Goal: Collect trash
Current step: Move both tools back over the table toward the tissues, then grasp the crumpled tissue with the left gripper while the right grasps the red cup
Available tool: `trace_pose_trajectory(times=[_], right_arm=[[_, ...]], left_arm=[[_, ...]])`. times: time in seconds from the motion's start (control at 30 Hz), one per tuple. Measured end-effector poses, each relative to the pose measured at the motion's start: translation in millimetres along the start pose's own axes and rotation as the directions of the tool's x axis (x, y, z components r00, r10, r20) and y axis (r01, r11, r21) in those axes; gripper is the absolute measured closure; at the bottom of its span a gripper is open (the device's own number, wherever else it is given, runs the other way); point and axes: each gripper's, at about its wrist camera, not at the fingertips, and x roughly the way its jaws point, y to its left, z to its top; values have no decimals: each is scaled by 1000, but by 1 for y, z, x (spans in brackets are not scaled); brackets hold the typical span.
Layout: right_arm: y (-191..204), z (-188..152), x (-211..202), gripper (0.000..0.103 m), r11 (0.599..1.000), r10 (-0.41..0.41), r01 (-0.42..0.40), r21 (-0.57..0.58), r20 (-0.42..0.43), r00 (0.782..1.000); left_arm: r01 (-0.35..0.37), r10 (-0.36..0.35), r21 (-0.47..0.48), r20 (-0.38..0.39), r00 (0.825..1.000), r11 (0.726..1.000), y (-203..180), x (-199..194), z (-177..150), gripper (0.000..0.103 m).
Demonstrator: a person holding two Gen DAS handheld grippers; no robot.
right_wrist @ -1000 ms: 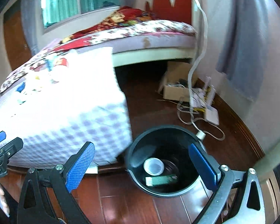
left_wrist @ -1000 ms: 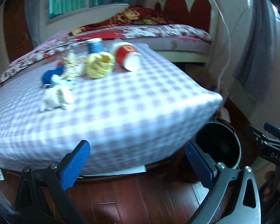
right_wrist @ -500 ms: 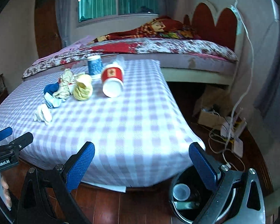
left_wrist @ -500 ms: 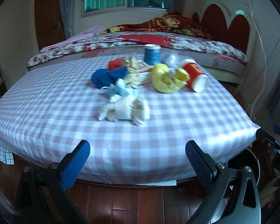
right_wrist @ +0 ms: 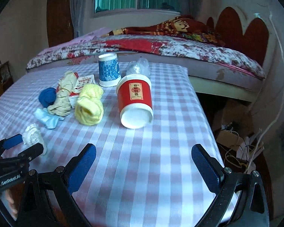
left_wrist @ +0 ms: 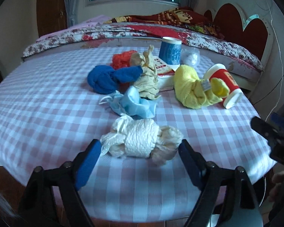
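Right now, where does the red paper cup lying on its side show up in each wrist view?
Left wrist view: the red paper cup lies at the right of the checked tablecloth, just right of the yellow cloth bundle.
Right wrist view: the red paper cup lies near the centre, open mouth toward the camera.
Shared landmark: the upright blue cup behind it.

The red paper cup [right_wrist: 134, 102] lying on its side carries a gold-framed label with Chinese characters, too small to read. The red blanket [left_wrist: 181, 18] on the bed shows yellow lettering resembling "LOVE". The black left gripper [right_wrist: 26, 147] bears blurred white lettering.
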Motion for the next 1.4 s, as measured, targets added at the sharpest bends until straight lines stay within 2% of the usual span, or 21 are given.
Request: trace_pose_trajectory(times=[0.03, 0.27, 0.43, 0.5, 0.53, 0.7, 0.8, 0.83, 0.93, 1.0, 1.03, 1.07, 1.13, 1.2, 1.23, 1.3, 1.37, 1.4], right_arm=[[0, 5, 7, 1, 1000, 0, 0, -2, -10, 1000], [4, 32, 48, 1, 1000, 3, -5, -29, -79, 997], [1, 41, 60, 2, 999, 5, -8, -36, -94, 996], [1, 41, 63, 22, 999, 19, -23, -39, -102, 995], [0, 41, 64, 47, 999, 32, -36, -34, -112, 993], [2, 32, 53, 46, 997, 59, -63, -38, -96, 994], [4, 24, 41, 46, 997, 57, -61, -46, -71, 996], [4, 22, 38, 46, 997, 58, -61, -45, -67, 996], [5, 15, 29, 46, 997, 65, -67, -43, -58, 996], [6, 12, 27, 46, 997, 64, -67, -49, -55, 996], [5, 11, 26, 46, 996, 66, -69, -48, -54, 996], [5, 11, 25, 46, 997, 66, -69, -47, -53, 996], [4, 12, 25, 46, 997, 67, -69, -43, -49, 997], [4, 13, 27, 46, 997, 68, -71, -40, -53, 996], [4, 13, 28, 46, 997, 67, -69, -40, -54, 996], [3, 14, 31, 46, 997, 67, -69, -32, -60, 996], [2, 13, 32, 46, 997, 68, -69, -23, -65, 996], [0, 13, 31, 46, 997, 72, -73, -17, -65, 995]], left_arm=[[10, -10, 0, -1, 1000, 1000, 0, 2, 2, 25], [61, -61, 7, -6, 998, 998, 2, 10, 11, 38], [90, -90, 8, 0, 996, 996, 2, 9, 12, 48], [112, -112, 10, -4, 994, 994, 1, 9, 11, 59], [121, -121, 10, -3, 993, 993, 0, 8, 11, 62], [149, -149, 1, 6, 989, 989, 2, 5, 7, 66], [174, -174, -18, 17, 985, 985, 6, 2, 4, 72], [190, -189, -20, 23, 982, 982, 6, 0, 3, 96], [193, -192, -14, 33, 981, 981, 5, -5, 3, 95], [182, -182, -6, 18, 983, 983, 3, -4, 2, 87], [162, -162, -10, 36, 986, 987, 4, -7, 1, 79], [138, -137, -12, 53, 989, 990, 4, -11, 1, 48], [107, -104, -33, 88, 991, 994, 7, -17, 1, 7], [101, -98, -27, 101, 990, 995, 4, -17, 6, 8], [91, -89, -23, 91, 992, 996, 3, -13, 9, 13], [73, -71, -32, 45, 996, 997, 2, 1, 18, 27], [63, -63, -54, 4, 998, 997, 6, 13, 20, 58], [75, -76, -68, -4, 997, 995, 11, 17, 21, 62]])
